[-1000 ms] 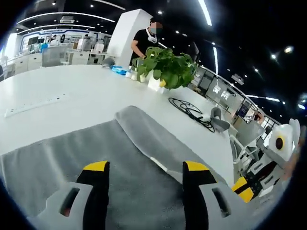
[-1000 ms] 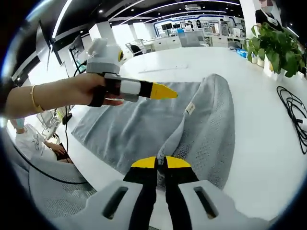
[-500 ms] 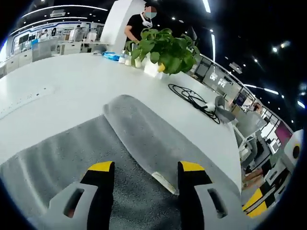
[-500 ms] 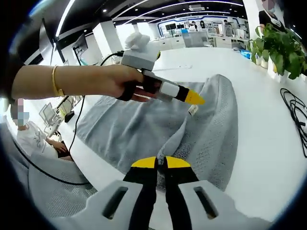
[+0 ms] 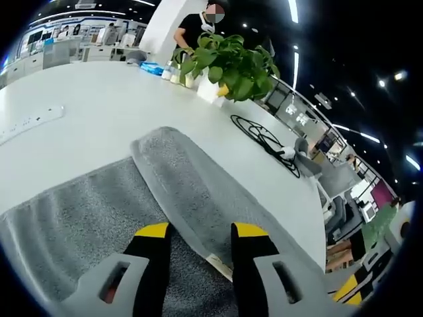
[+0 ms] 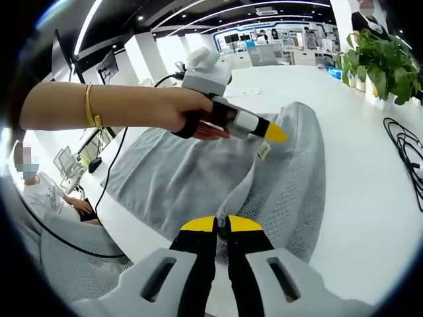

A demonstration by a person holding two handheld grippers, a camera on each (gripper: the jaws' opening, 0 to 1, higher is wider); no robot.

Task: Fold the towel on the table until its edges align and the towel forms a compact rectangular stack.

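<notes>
towel: soft, floppy (grab edges) | right gripper: clamped on near hem | left gripper: jaws apart, straddling fold by tag

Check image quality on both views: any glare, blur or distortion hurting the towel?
Left gripper view: strong fisheye bend, ceiling light strips flare, towel weave stays sharp, left gripper jaws crisp. Right gripper view: white table bright but not blown out, towel fold readable, right gripper sharp, background curved and soft.

grey grippers, yellow-tipped black jaws; seemingly gold bracelet.
</notes>
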